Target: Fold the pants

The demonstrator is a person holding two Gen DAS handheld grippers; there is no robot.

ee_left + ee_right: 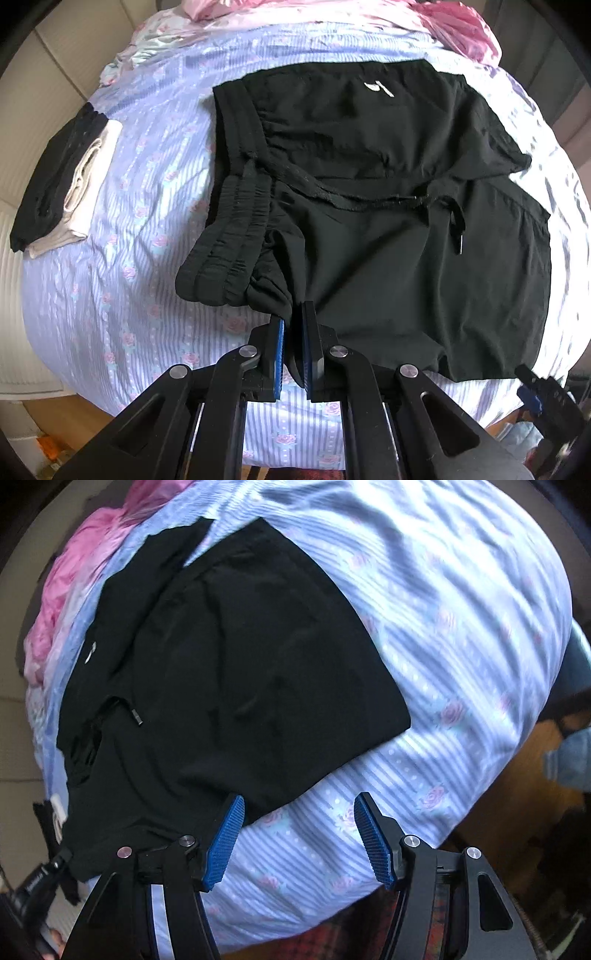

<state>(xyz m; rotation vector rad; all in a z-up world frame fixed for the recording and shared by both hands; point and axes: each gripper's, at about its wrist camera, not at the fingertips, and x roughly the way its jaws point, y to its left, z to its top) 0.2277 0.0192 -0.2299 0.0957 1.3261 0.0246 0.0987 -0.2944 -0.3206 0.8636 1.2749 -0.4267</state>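
So: black pants (388, 206) lie spread on the bed, over a blue striped sheet with a rose print (122, 258), waistband (236, 206) toward the left of the left wrist view, both legs running right, one laid over the other. White logo (378, 88) faces up on the far leg; a drawstring (456, 229) trails across the middle with its tip hanging loose. The left gripper (293, 314) points steeply down at the near waistband corner, jaws nearly together, with a bunched fold of black fabric pinched between the blue pads (279, 354); the cloth lifts into a small ridge right at the tips. The right gripper (297, 812) also tilts steeply down, over the near edge of the bed, jaws standing wide, nothing between them. Its left pad (225, 845) sits at the edge of the pants' near hem, probably just over the fabric and not pressing it, though blur makes contact hard to call; the right pad (375, 845) is above bare sheet. In the left wrist view a folded stack of dark and cream clothes (62, 184) sits well apart on the left of the bed, and a crumpled pink cloth (458, 33) lies at the far side.
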